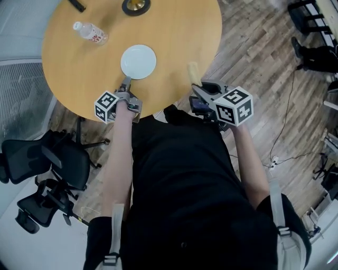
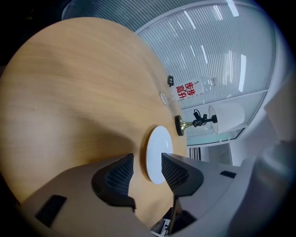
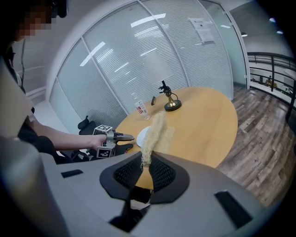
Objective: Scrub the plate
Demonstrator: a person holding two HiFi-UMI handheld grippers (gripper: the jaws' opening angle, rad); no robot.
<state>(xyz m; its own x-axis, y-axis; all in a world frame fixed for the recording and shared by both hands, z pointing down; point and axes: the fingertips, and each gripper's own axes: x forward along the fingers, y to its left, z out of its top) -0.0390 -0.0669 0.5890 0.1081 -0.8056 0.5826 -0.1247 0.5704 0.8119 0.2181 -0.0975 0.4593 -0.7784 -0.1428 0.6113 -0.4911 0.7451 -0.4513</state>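
A white plate (image 1: 138, 61) lies flat on the round wooden table (image 1: 174, 37). My left gripper (image 1: 126, 83) reaches its near rim from the table's front edge. In the left gripper view that gripper (image 2: 147, 159) is open, and the plate (image 2: 159, 150) shows in the gap with neither pad pressing on it. My right gripper (image 1: 198, 88) hovers at the table's edge to the right of the plate, apart from it, and is shut on a pale yellow fibrous scrub pad (image 1: 194, 70). The pad (image 3: 155, 132) sticks up from the closed jaws of the right gripper (image 3: 147, 167).
A clear water bottle (image 1: 91, 32) lies behind the plate to the left. A brass lamp base (image 1: 136, 6) and a small black object (image 1: 77, 5) sit at the far edge. Black office chairs (image 1: 47, 169) stand on the floor to my left.
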